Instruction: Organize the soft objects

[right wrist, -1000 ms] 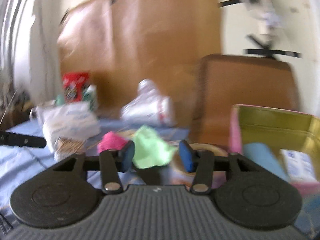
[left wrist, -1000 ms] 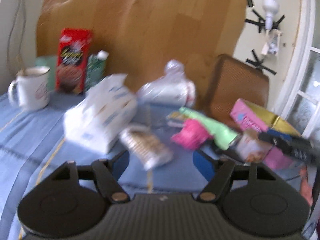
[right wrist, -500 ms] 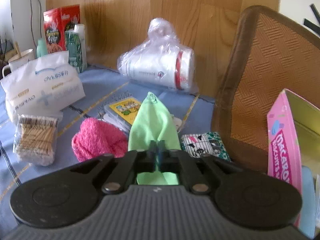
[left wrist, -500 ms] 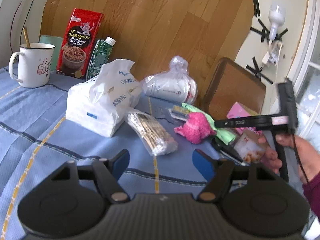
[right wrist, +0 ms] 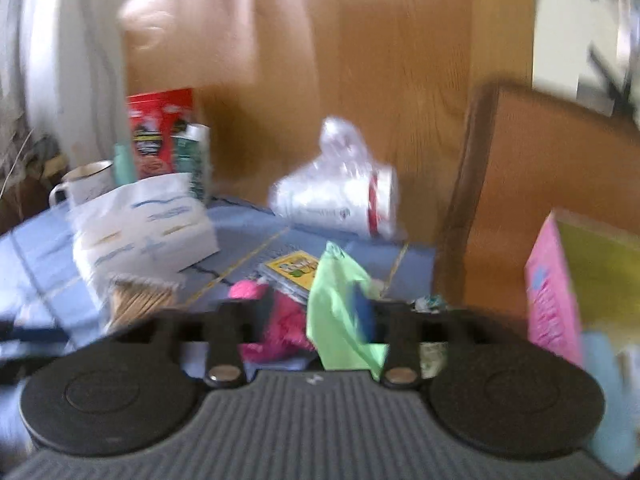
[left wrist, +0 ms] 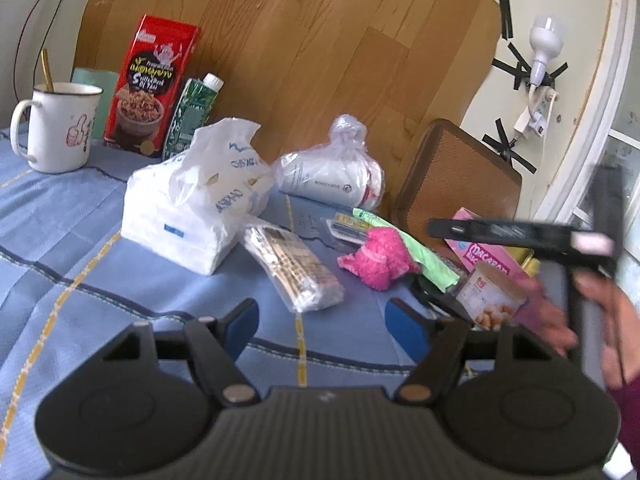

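Observation:
A fluffy pink soft thing lies on the blue tablecloth, with a light green cloth beside it on the right. My left gripper is open and empty, short of the pink thing. In the blurred right wrist view my right gripper stands open; the green cloth drapes over its right finger and the pink thing shows between the fingers. The right gripper also shows in the left wrist view.
A white tissue pack, a cotton swab packet, a bagged cup stack, a mug, a red box and a green carton are on the table. A pink macaron box and chair back are at right.
My right gripper was shut on the green cloth half a second ago; now its fingers stand apart and it has pulled back, view blurred. The left gripper has barely moved.

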`<action>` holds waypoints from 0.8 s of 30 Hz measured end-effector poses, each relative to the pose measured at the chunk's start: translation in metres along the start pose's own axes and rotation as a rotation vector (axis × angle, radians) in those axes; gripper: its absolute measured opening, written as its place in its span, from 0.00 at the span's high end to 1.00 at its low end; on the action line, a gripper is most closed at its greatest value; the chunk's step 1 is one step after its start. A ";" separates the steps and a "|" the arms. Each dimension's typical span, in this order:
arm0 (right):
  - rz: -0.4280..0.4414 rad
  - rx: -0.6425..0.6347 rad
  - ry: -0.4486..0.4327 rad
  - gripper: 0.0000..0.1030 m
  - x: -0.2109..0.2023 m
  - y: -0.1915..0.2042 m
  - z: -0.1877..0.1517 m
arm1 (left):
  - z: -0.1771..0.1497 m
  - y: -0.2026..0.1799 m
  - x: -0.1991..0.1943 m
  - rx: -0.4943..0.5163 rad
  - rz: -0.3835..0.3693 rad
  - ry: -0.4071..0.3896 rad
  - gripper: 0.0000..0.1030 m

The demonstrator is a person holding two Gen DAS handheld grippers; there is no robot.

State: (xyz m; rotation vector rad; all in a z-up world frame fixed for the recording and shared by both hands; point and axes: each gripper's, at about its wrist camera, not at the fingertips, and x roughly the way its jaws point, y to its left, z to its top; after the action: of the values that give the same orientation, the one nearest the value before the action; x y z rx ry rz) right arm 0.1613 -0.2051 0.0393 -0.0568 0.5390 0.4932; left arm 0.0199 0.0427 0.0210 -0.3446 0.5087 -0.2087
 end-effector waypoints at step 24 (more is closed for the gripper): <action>0.326 0.034 -0.249 0.93 -0.107 0.017 0.006 | 0.001 0.009 0.002 -0.052 -0.020 0.016 0.30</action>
State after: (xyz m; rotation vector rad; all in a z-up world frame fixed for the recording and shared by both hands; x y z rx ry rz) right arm 0.0766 -0.2359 0.0994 0.1261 0.3122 0.7964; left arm 0.0233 0.0506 0.0174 -0.3986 0.5276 -0.2180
